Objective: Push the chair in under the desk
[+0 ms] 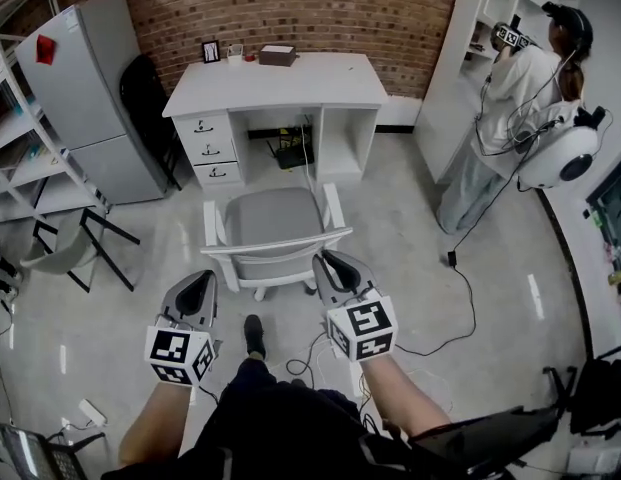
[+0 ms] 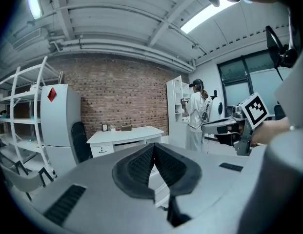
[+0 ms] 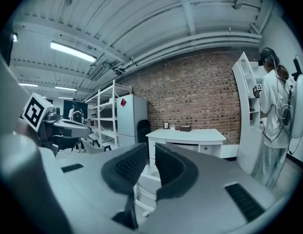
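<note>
A white chair with a grey seat (image 1: 273, 223) stands a little out from the white desk (image 1: 280, 80), its back toward me. My left gripper (image 1: 202, 280) is shut, empty, just behind the chair back's left end. My right gripper (image 1: 330, 261) is open a small way with nothing between the jaws, at the right end of the chair back. In the left gripper view the shut jaws (image 2: 153, 145) point toward the desk (image 2: 124, 133), with the chair (image 2: 158, 186) just below. In the right gripper view the parted jaws (image 3: 151, 147) face the desk (image 3: 188, 135), above the chair (image 3: 144, 184).
A grey fridge (image 1: 85, 93) and a black chair (image 1: 150, 98) stand left of the desk. A folding chair (image 1: 65, 248) sits at the left by shelving. A person (image 1: 510, 118) stands at the white shelf unit (image 1: 490, 28) on the right. Cables (image 1: 460, 298) trail on the floor.
</note>
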Tool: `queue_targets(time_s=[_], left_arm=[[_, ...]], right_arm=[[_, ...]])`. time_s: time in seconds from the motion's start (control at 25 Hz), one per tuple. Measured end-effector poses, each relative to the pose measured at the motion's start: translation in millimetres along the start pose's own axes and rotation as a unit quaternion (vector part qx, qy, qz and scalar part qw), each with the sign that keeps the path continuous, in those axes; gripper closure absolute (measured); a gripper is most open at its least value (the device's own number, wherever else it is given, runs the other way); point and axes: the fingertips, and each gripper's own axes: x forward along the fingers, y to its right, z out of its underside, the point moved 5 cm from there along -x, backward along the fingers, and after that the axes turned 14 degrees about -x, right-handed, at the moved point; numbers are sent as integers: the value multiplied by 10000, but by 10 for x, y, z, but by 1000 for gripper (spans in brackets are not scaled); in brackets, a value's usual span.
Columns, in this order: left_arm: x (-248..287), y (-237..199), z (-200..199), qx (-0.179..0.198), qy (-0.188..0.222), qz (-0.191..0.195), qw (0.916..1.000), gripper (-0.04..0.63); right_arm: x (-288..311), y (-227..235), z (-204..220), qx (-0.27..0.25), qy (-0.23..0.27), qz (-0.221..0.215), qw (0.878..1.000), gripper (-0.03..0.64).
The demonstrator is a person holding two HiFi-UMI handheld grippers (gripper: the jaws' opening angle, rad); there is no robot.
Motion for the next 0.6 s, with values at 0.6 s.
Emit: queue_targets(time_s=[0.6], left_arm=[[950, -589, 216, 582, -1010, 351, 9926, 588]], right_arm=[[942, 103, 297, -867, -810, -529, 9915, 495]])
